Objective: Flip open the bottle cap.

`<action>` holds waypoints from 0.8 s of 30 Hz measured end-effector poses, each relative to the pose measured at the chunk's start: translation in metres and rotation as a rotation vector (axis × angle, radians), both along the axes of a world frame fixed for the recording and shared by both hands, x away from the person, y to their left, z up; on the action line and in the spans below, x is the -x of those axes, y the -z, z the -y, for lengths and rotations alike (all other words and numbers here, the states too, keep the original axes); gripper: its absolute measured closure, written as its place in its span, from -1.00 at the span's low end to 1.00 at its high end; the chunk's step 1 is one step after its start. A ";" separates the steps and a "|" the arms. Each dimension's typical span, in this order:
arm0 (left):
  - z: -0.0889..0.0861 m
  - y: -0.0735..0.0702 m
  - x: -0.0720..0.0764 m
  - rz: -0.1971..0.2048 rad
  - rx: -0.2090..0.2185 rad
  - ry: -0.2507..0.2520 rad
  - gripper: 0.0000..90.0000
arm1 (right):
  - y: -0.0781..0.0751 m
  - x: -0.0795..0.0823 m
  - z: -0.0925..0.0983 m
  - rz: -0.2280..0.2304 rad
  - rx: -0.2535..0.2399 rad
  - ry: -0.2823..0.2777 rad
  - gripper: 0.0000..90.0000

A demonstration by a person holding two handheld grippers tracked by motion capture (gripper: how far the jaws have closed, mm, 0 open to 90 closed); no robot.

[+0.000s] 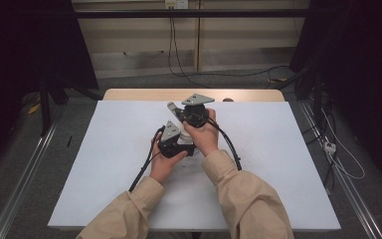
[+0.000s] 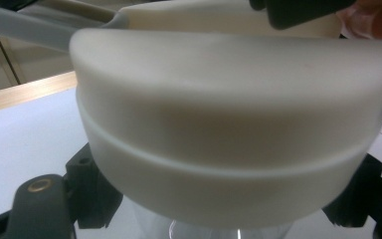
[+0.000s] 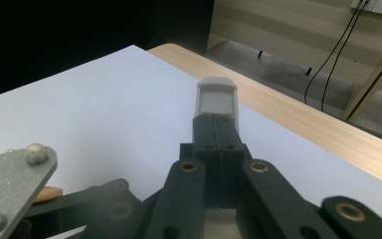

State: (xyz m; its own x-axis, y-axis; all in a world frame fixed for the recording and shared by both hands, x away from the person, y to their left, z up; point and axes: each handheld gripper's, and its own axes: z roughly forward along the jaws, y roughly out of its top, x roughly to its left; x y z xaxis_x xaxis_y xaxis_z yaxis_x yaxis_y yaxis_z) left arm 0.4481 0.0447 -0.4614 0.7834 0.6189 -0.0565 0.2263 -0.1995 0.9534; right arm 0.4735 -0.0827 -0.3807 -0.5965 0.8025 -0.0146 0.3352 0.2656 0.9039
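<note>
**A:** What was on the table?

**B:** A white sheet covered most of it, with a strip of bare wood along the far edge. Two hands met in the middle, each holding a black gripper. The left gripper was nearer the person. The right gripper was just behind it, very close.

**A:** Could you see what they held?

**B:** Not well from above. The hands and grey plates hid most of it. Only a small grey handle stuck out to the left of the right gripper.

**A:** And up close?

**B:** In the left gripper view, a big cream lid sat right in front of the camera, blurry and cut off at the sides. Under it was a bit of something clear, maybe a cup, but I could not tell. The black jaws stood on either side of the lid. Whether they pressed on it, I could not tell.

**A:** What about the other one?

**B:** In the right gripper view, the two jaws were squeezed together, with the grey handle poking out past their tips. It looked clamped between them. It hung above the white sheet, near the wooden edge. A grey plate showed at the bottom left, cut off by the frame.
</note>
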 end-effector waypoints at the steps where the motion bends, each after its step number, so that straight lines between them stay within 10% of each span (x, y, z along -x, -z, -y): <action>1: 0.000 0.000 0.000 0.001 -0.001 0.000 -0.59 | 0.000 0.000 0.000 0.001 0.001 0.001 1.00; 14: -0.001 0.000 -0.001 0.000 -0.001 0.014 -0.60 | -0.001 0.002 0.006 0.010 -0.002 0.000 0.91; 24: -0.008 -0.001 -0.002 -0.044 0.011 0.006 -0.76 | -0.005 0.010 0.014 0.030 0.001 -0.001 0.44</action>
State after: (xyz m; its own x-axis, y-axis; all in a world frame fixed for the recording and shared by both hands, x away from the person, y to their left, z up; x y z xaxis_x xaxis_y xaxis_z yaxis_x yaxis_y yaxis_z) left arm 0.4500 0.0525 -0.4606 0.7839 0.6131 -0.0982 0.2672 -0.1903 0.9447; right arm 0.4637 -0.0964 -0.3753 -0.5966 0.8019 -0.0335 0.3076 0.2670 0.9133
